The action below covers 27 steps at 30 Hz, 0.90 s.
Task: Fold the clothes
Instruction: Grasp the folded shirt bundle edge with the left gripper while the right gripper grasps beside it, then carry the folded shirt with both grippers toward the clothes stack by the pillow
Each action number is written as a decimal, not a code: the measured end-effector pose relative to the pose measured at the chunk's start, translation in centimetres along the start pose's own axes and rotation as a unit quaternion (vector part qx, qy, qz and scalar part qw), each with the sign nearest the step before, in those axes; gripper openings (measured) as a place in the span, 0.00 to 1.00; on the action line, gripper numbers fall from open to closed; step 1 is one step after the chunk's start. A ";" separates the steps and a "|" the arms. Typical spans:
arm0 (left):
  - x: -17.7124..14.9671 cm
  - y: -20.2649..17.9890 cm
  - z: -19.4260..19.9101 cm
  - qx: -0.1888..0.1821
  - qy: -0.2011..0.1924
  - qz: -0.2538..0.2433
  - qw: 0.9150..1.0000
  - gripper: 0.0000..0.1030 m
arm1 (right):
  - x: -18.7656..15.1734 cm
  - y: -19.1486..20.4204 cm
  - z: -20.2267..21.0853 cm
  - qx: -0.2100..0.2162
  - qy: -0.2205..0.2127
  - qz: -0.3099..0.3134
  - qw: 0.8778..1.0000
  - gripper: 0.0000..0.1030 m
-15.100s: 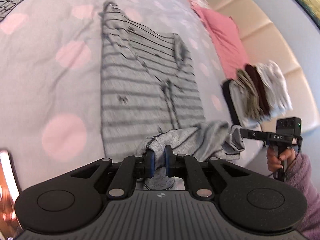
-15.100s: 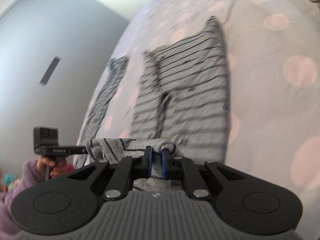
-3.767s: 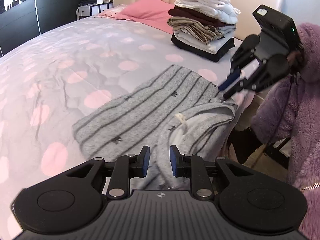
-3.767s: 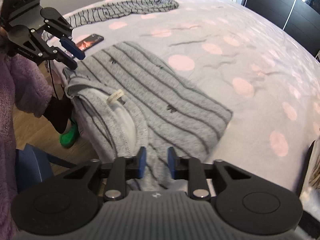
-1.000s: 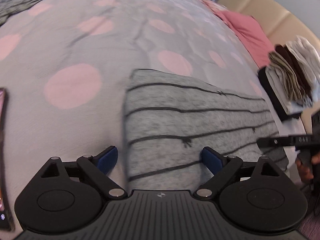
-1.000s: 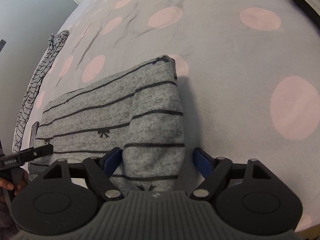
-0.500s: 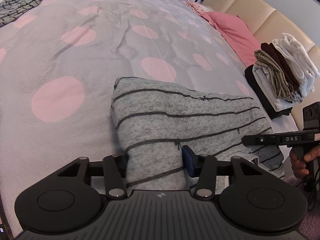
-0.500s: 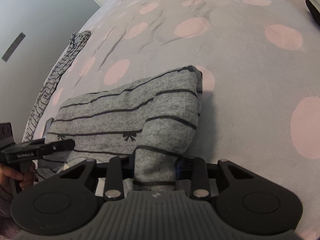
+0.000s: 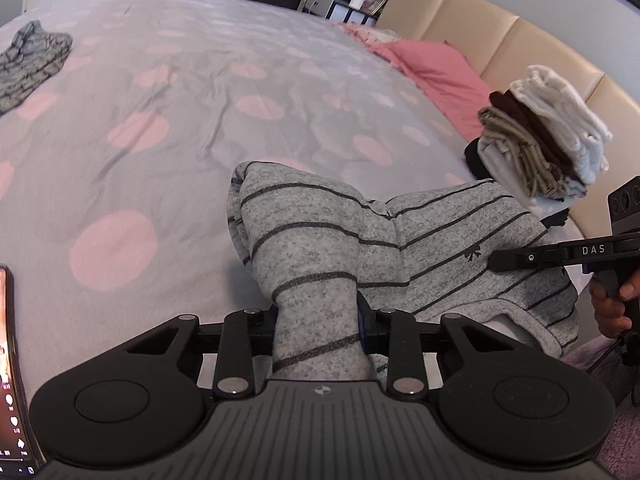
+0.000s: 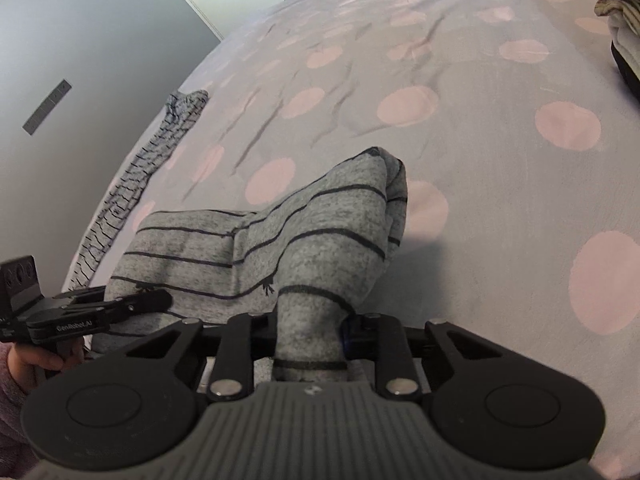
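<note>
A folded grey garment with thin dark stripes lies on the grey bedspread with pink dots, at the near edge of the bed. My left gripper has its jaws closing, pads pressing a thick bunch of the garment's left end, which is raised off the bed. In the right wrist view the same garment rises at its right end into my right gripper, jaws likewise closing on the cloth. The middle sags between the two. Each gripper shows in the other's view: the right gripper, the left gripper.
A stack of folded clothes stands at the right by the beige headboard, with a pink pillow behind it. A phone lies at the near left edge. Another striped garment lies along the bed's far left side.
Both grippers went from wide open around the garment's ends to closed on them. Both then rose, pulling the two ends up off the bed.
</note>
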State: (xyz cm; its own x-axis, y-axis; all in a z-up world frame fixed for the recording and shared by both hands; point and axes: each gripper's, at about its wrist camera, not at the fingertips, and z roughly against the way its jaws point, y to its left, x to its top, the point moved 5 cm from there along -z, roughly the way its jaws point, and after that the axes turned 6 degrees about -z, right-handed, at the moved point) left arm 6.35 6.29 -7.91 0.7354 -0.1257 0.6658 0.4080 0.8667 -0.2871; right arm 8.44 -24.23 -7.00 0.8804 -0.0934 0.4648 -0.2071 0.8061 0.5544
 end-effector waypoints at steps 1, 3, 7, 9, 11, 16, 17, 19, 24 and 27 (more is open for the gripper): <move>0.4 -0.4 0.4 -0.003 -0.007 -0.004 1.000 0.26 | 0.2 0.2 0.5 0.003 -0.007 0.000 1.000 0.24; 1.3 -1.1 1.1 -0.009 -0.019 -0.013 1.000 0.26 | 0.8 0.6 1.9 0.010 -0.021 -0.005 1.000 0.23; 3.9 -2.8 2.4 -0.022 -0.039 -0.030 0.999 0.26 | 2.3 1.1 4.9 0.016 -0.042 -0.012 0.999 0.23; 5.8 -4.1 3.2 -0.032 -0.053 -0.039 0.997 0.26 | 3.4 1.3 6.8 0.018 -0.055 -0.013 0.998 0.23; 8.1 -5.7 3.9 -0.044 -0.068 -0.049 0.996 0.26 | 4.7 1.5 9.0 0.019 -0.071 -0.015 0.997 0.23; 14.3 -11.4 4.2 -0.077 -0.092 -0.082 0.989 0.26 | 8.7 1.3 15.5 -0.001 -0.107 -0.005 0.994 0.23; 15.6 -12.8 4.1 -0.087 -0.095 -0.087 0.988 0.26 | 9.6 1.2 17.0 -0.007 -0.115 -0.001 0.993 0.23; 18.2 -15.7 3.6 -0.107 -0.104 -0.095 0.984 0.26 | 11.3 0.8 20.3 -0.021 -0.131 0.011 0.991 0.23; 24.4 -21.9 0.7 -0.155 -0.120 -0.102 0.975 0.25 | 16.3 -1.6 28.6 -0.077 -0.157 0.030 0.984 0.23; 27.7 -24.9 -2.1 -0.179 -0.124 -0.097 0.971 0.25 | 19.6 -3.6 33.2 -0.113 -0.173 0.032 0.978 0.23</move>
State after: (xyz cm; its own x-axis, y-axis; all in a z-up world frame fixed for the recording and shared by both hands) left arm 17.66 -19.78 16.26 0.4918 -0.1106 0.8637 0.7203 0.6090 -0.3322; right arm 12.27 -48.34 23.05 0.6645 -0.1992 0.7203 -0.1226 0.9217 0.3680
